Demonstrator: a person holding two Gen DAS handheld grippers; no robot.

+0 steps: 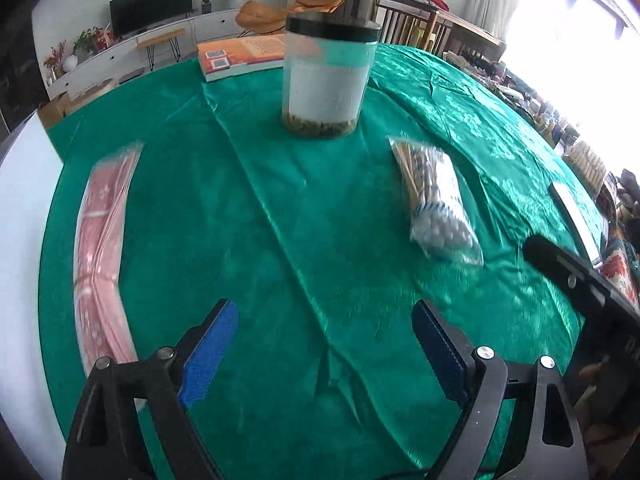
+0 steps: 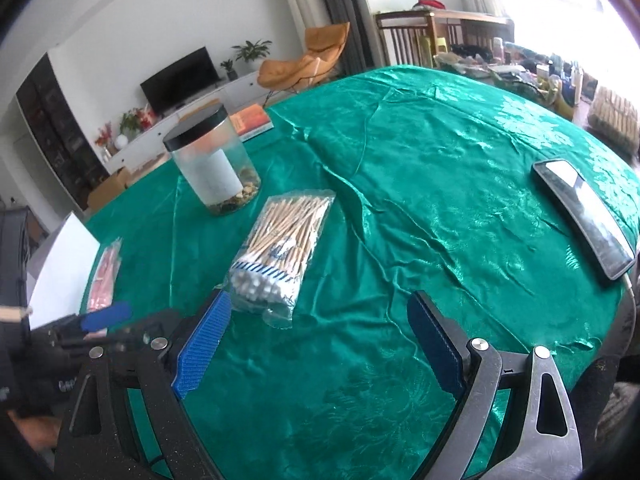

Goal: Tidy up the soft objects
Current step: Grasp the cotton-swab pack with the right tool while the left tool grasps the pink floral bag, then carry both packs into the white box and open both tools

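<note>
A clear bag of cotton swabs (image 1: pixel 434 204) lies on the green tablecloth (image 1: pixel 280 208), right of centre in the left wrist view. A flat pink packet (image 1: pixel 100 256) in clear wrap lies at the cloth's left edge. My left gripper (image 1: pixel 324 312) hangs open over bare cloth between the two, with nothing between its blue pads. My right gripper (image 2: pixel 320 304) is open too, and the bag of cotton swabs (image 2: pixel 276 248) lies just beyond its left pad, untouched. The pink packet (image 2: pixel 104 276) shows at the far left of the right wrist view.
A clear jar with a black lid (image 1: pixel 326 80) stands behind the bag, with an orange book (image 1: pixel 240 58) beyond it. A dark phone (image 2: pixel 584 224) lies near the table's right edge. White board (image 1: pixel 24 220) borders the cloth on the left. Chairs and cluttered furniture surround the table.
</note>
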